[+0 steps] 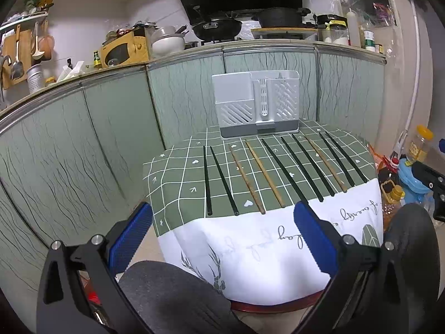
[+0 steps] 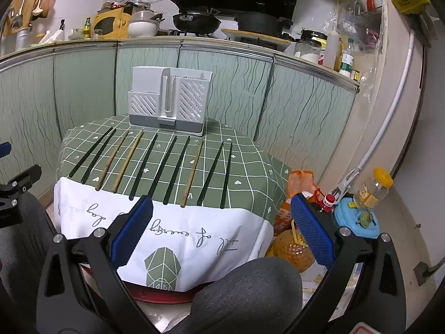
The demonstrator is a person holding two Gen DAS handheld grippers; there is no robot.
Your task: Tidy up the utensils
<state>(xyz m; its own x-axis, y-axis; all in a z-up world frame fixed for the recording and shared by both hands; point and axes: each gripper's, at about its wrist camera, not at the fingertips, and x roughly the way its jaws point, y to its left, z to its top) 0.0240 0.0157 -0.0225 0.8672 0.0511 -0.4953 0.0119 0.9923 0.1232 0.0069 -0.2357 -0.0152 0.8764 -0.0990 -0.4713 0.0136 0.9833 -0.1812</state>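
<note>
Several chopsticks lie side by side on a small table with a green checked cloth (image 1: 178,178): black ones (image 1: 207,179) and wooden ones (image 1: 264,171), also in the right wrist view (image 2: 164,167). A white slotted utensil holder (image 1: 256,103) (image 2: 169,100) stands at the table's far edge. My left gripper (image 1: 222,220) is open and empty, held before the table's near edge. My right gripper (image 2: 221,211) is open and empty, also short of the near edge.
Green kitchen cabinets (image 1: 83,139) run behind the table, with pans and a yellow microwave on the counter. Oil bottles (image 2: 292,222), a blue container (image 2: 356,220) and a jar (image 2: 372,189) stand on the floor to the right. My knees (image 2: 250,292) are below the grippers.
</note>
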